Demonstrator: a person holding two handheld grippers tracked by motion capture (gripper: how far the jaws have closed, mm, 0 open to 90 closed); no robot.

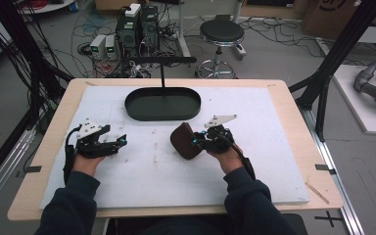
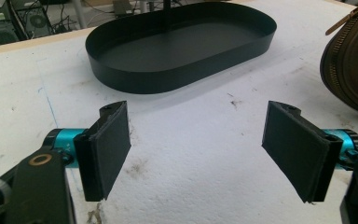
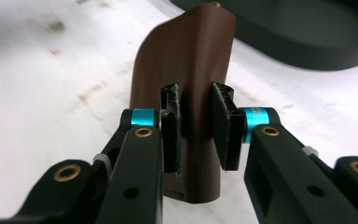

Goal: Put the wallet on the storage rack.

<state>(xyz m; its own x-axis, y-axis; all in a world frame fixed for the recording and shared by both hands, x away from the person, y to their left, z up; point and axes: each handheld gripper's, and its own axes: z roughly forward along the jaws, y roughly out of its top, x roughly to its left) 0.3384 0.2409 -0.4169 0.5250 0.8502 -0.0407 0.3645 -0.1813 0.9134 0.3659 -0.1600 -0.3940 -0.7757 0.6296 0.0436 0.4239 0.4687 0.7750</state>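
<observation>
Carry the pouch straight over the black tray's (image 1: 162,104) near rim and lower it flat before letting go; it hangs in front of that tray, pinched edge-on. One tray, one brown pouch (image 1: 184,141). The right gripper (image 1: 199,142) is clamped on it; the left gripper (image 1: 119,142), left of the tray's front, gapes empty.

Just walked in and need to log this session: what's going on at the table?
A person works with a gripper in each hand. The right gripper is shut on a brown zip pouch, pinching it edge-on over the white mat. The left gripper hangs open with nothing in it. A black oval tray lies beyond them.
</observation>
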